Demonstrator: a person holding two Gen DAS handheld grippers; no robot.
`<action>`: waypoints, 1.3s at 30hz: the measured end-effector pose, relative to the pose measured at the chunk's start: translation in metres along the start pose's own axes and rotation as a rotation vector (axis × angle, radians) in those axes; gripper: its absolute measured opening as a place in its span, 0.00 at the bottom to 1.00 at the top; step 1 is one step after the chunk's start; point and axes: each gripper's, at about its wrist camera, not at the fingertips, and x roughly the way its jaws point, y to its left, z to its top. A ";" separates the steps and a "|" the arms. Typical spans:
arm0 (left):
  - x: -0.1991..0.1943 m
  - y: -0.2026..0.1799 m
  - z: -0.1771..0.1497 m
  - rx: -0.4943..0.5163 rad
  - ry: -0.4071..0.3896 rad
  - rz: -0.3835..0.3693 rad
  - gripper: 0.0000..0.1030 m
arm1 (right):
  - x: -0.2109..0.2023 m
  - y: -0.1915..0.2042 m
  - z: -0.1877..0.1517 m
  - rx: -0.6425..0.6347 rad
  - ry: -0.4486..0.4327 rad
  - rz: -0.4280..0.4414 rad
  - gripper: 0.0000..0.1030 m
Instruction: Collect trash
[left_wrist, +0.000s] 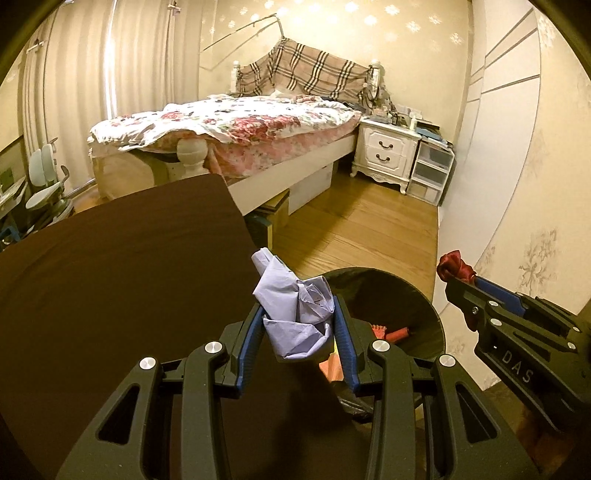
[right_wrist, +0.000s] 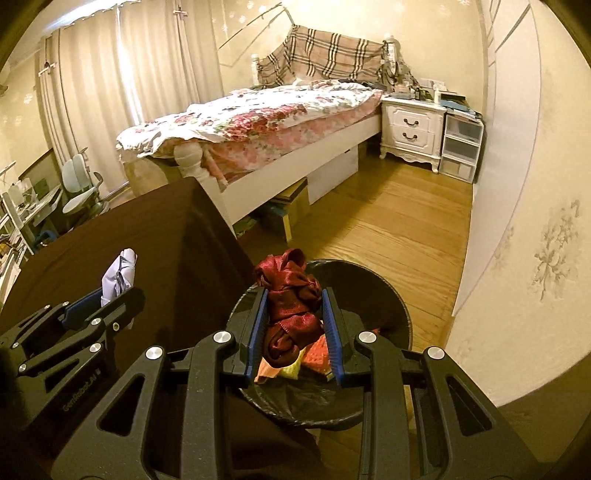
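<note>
Jaws on both sides are clamped on trash. Left gripper (left_wrist: 299, 325) pinches a crumpled lilac paper wad (left_wrist: 295, 310) between its blue pads; right gripper (right_wrist: 295, 325) holds a scrunched red satin rag (right_wrist: 291, 295) the same way.

Left to right: dark brown table (left_wrist: 110, 277) fills the left, then the lilac wad at the table's edge, then the black-lined bin (left_wrist: 388, 288) on the wood floor (left_wrist: 351, 229), then the red rag. Bin already has orange and red scraps at the bottom.

Step in hand, as I read it — carry both pieces over the bin and drop.

- In the right wrist view the rag sits over the bin mouth, so it looks close to a clean drop. A loose tail hangs below the pads; I'd open fully so it doesn't snag.
- In the left wrist view the wad seems over the near-left rim, half over table. I'd shift it further right, toward the bin centre, before letting go — paper is light and could land on the rim or floor.
- Keep the two grippers apart over the mouth; stagger the drops if it's tight.
</note>
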 end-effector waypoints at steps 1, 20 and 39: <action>0.003 -0.001 0.002 0.003 0.001 0.000 0.37 | 0.001 -0.001 0.000 0.003 0.001 -0.002 0.28; 0.033 -0.024 0.010 0.047 0.035 0.014 0.37 | 0.019 -0.016 0.001 0.038 0.012 -0.029 0.28; 0.027 -0.029 0.011 0.057 0.022 0.031 0.72 | 0.016 -0.027 0.002 0.064 -0.004 -0.066 0.49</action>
